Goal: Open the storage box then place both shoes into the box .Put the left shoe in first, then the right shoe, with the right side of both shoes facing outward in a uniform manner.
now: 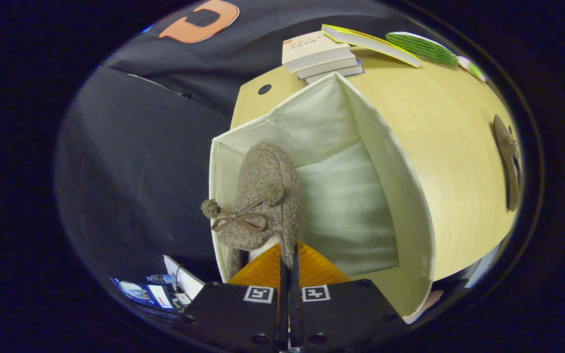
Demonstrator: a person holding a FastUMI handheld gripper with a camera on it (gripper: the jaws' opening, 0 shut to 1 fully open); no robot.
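- The claw (288,255) is clenched on the heel edge of a brown shoe (263,196).
- That shoe hangs inside the open fabric box (405,206).
- The second shoe (508,162) lies well apart on the worktop (449,147).

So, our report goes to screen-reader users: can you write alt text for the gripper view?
The tongs, shut on a fuzzy brown shoe with a bow, hold it inside an open cream fabric storage box on a wooden table. A second shoe lies on the table beyond the box, near stacked books.
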